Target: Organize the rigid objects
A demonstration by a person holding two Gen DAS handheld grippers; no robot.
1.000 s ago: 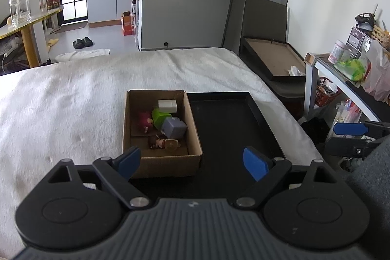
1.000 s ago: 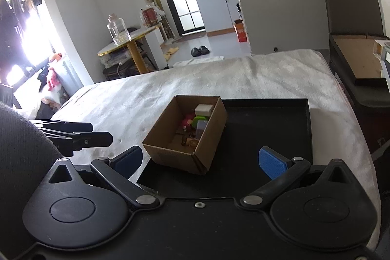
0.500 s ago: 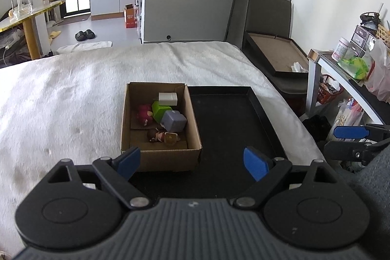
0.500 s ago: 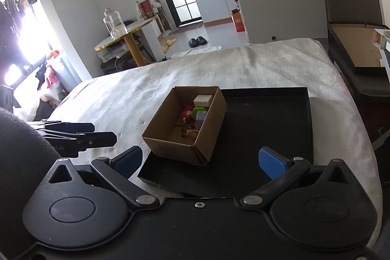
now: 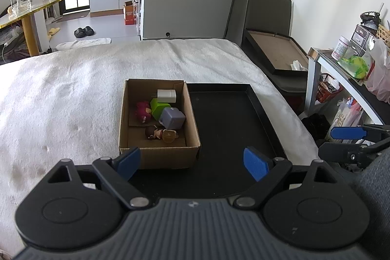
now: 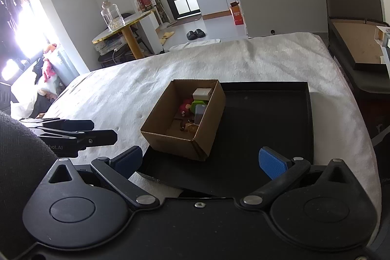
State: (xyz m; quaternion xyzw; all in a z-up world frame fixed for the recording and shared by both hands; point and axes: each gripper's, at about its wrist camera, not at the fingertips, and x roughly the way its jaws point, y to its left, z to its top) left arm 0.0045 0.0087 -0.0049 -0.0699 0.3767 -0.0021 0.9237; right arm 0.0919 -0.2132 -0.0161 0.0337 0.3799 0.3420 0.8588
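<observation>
Fingers: both grippers have their blue fingers spread wide apart, and nothing sits between them. The left gripper (image 5: pixel 192 162) and the right gripper (image 6: pixel 199 160) are both on the near side of the cardboard box (image 5: pixel 158 152).
What changed: both cameras show the cardboard box a bit bigger and more from above than a second ago, so the grippers have moved a little closer (only a small move). Their fingers were just as wide then.
What did not change: the toys in the cardboard box lie the same way as a second ago.
Toys: a white block (image 5: pixel 166 95) at the far end of the cardboard box, a green block (image 5: pixel 157 107) near the middle, a purple cube (image 5: pixel 172 117) leaning beside it, a pink doll (image 5: pixel 142 111) on the left side, and a small brown-haired doll (image 5: pixel 160 133) at the near end.
Tray: the black tray (image 5: pixel 229 118) lies under the cardboard box and to its right, and that part is bare.
What it means: all the toys are in the cardboard box. They may be tidied into it, or waiting to go on the black tray. I cannot tell which.
</observation>
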